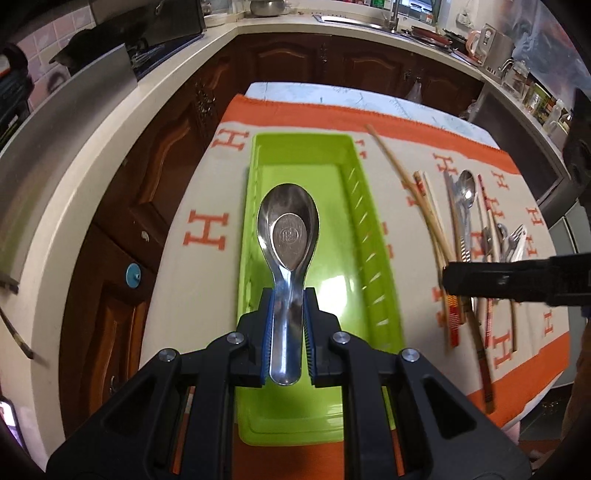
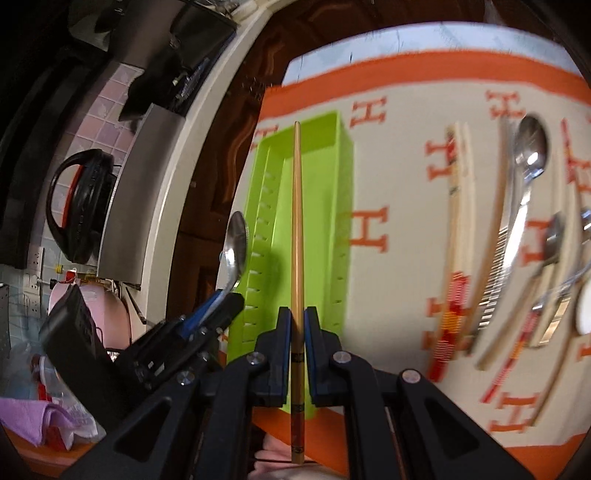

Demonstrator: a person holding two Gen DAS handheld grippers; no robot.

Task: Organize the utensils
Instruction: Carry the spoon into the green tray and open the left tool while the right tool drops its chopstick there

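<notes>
Kitchen table under orange-and-cream cloth, wooden cabinets behind; empty green tray near left edge; left gripper clamping spoon above it, right gripper pinching chopstick; loose cutlery toward right edge

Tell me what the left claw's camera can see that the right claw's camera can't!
Only the left view shows the stamp inside the big spoon's bowl and the kitchen sink. Only the right view shows the chopstick pinched in the right claw, plus a black pot lid. Both show the green tray, the orange-and-white cloth and the loose utensil pile.
</notes>
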